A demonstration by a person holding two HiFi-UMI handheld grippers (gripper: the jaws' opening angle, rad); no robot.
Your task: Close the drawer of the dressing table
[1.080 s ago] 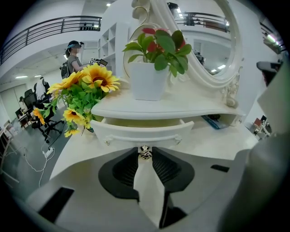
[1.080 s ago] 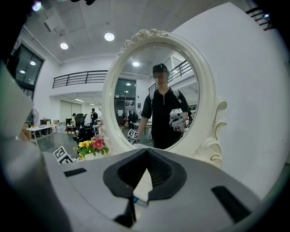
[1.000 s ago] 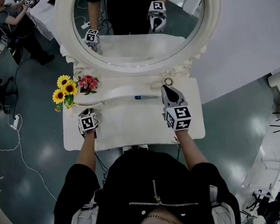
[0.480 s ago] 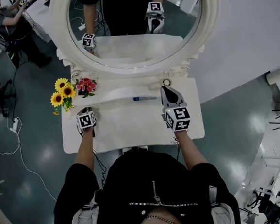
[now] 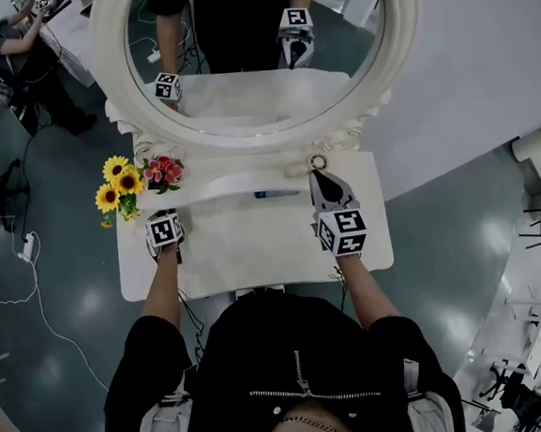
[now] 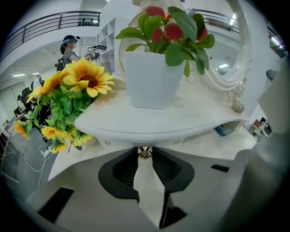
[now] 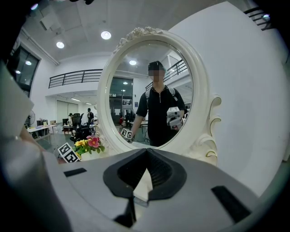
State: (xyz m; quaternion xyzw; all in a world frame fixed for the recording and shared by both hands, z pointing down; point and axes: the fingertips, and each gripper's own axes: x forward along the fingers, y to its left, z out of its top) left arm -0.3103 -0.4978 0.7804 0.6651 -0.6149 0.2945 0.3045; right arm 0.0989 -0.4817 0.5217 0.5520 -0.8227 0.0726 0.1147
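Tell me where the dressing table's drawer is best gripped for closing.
Take the small metal knob sticking out below the curved shelf, coming straight from the front, one jaw on each side. It is the only protruding part there, and the left gripper is closed on it.

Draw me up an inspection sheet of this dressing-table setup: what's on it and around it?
Surface: white tabletop, mostly bare; oval mirror behind.
Job's things: drawer knob under the curved shelf; how far the drawer is open cannot be told.
Clutter: sunflowers, pink flowers in a white pot, small blue item.
Grippers: left gripper shut on the drawer knob; right gripper shut, empty.
Cables: white cable on the floor, left.
Surroundings: grey floor; another person far left.
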